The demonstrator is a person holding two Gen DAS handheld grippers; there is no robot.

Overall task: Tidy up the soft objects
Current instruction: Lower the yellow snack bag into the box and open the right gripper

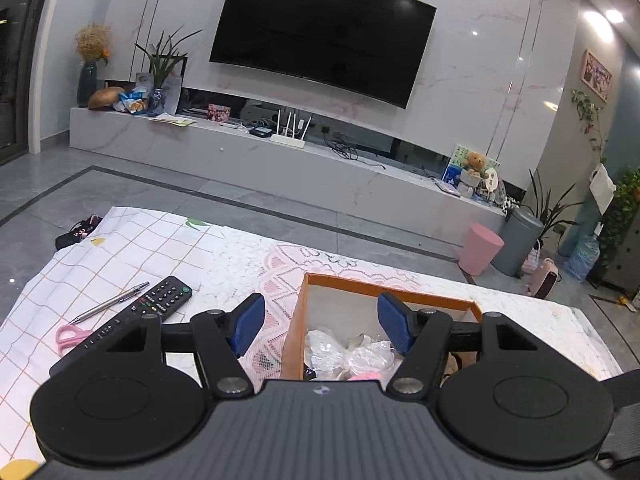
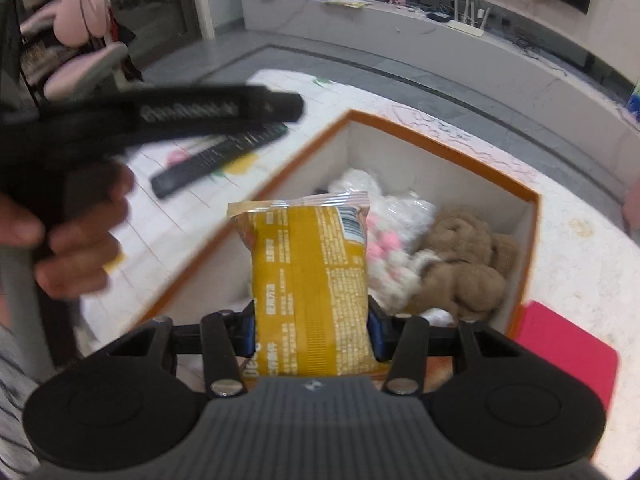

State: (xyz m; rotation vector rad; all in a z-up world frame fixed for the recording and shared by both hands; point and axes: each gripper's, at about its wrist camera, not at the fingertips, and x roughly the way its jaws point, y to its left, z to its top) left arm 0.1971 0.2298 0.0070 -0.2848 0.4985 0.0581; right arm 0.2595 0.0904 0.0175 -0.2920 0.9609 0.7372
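Held item: a yellow snack packet (image 2: 310,280), a sealed foil-type bag with small print and a barcode, standing upright between the blue pads of the right gripper (image 2: 312,330).
Right jaws: clenched on the packet's lower half, one pad on each long side; the packet's top stands free above them.
Where it is: over the near edge of the orange-rimmed box (image 2: 532,216), the box opening toward 12 to 1 o'clock from the gripper.
Box contents: a brown plush toy (image 2: 464,264) at 2 o'clock from the packet, and a clear bag of pink and white marshmallow-like pieces (image 2: 390,240) just beside the toy, at 1 o'clock.
Handling, packet: probably light and air-cushioned; the film looks smooth and may slip, and the contents could crush under a hard squeeze. The side-on hold low on the body looks sound; a sealed end seam would be the stiffer spot.
Handling, neighbours: soft and yielding, so the packet should settle on them without harm.
Left gripper (image 1: 322,322): jaws released and wide, nothing between the pads, over the box's near-left corner.
Left-hand table items: a remote control (image 1: 152,306) at 10 o'clock from that gripper, with a pen (image 1: 110,301) and pink scissors (image 1: 68,336) beside it, all rigid, so likely not part of this sort.
Risk: the red flat item (image 2: 568,360) at 4 o'clock lies just outside the box; what it is I cannot tell.
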